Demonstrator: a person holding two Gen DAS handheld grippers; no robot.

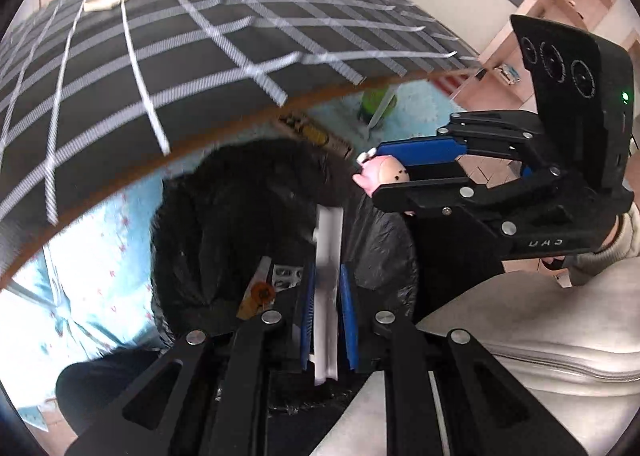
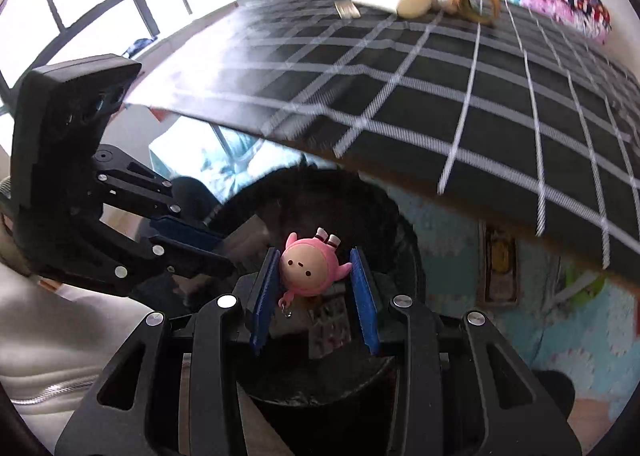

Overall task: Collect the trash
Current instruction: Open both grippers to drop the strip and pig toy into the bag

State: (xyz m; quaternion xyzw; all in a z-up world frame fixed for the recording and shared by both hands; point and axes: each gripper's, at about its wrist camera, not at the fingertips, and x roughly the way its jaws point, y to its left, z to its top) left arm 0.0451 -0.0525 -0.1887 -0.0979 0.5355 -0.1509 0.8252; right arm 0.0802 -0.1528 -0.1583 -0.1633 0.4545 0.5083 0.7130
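Over the round bin lined with a black plastic bag (image 2: pixel 404 240), set on the floor just below the near edge of the desk covered in a dark cloth with a white grid (image 2: pixel 460 103), both grippers hovered with trash in hand. The right gripper (image 2: pixel 314 276) had its blue-padded fingers (image 2: pixel 366 296) closed on a small pink round-headed toy figure (image 2: pixel 306 270), hanging head down above the bin's mouth. The left gripper (image 1: pixel 326 310) clamped a flat white plastic strip (image 1: pixel 328 284) between its fingers, pointing into the bin, where a blister pack and other scraps (image 1: pixel 276 280) already lay. The step in hand appeared to be the drop. Next, each pair of fingers would need to open squarely above the liner, so nothing caught the rim. A pale roll and tape rings (image 2: pixel 436 1) remained at the desk's far side.
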